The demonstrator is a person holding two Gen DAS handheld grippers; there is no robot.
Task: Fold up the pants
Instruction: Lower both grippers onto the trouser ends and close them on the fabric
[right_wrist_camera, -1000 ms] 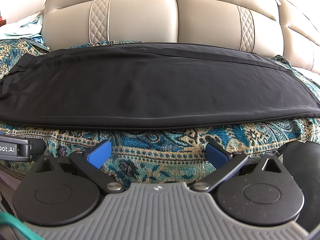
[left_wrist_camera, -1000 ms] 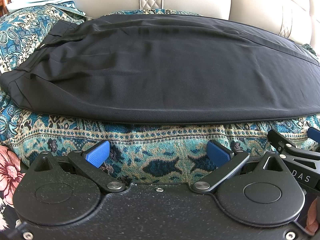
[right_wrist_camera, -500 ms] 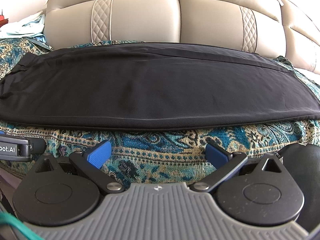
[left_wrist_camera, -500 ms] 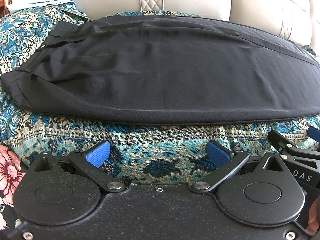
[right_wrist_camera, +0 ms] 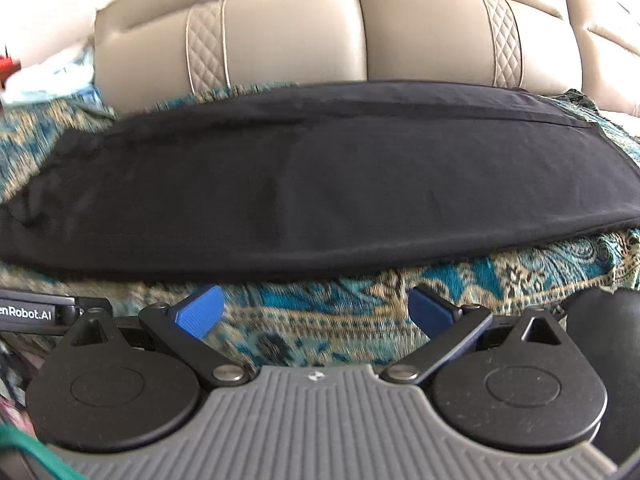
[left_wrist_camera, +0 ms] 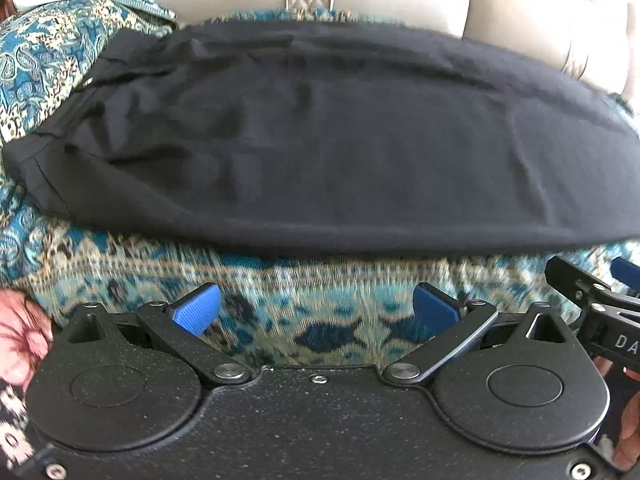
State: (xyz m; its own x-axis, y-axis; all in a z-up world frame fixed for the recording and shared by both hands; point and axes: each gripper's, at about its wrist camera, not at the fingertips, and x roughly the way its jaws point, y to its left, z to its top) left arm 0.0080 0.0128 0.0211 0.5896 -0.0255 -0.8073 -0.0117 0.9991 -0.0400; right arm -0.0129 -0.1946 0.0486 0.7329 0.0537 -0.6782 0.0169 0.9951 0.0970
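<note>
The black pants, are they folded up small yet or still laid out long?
Laid out long: the black pants stretch across the patterned cover, no crosswise fold.

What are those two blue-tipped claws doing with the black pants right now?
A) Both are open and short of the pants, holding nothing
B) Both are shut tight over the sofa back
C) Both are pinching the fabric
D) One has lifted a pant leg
A: the left gripper and right gripper stand open above the patterned cover, short of the black pants.
</note>
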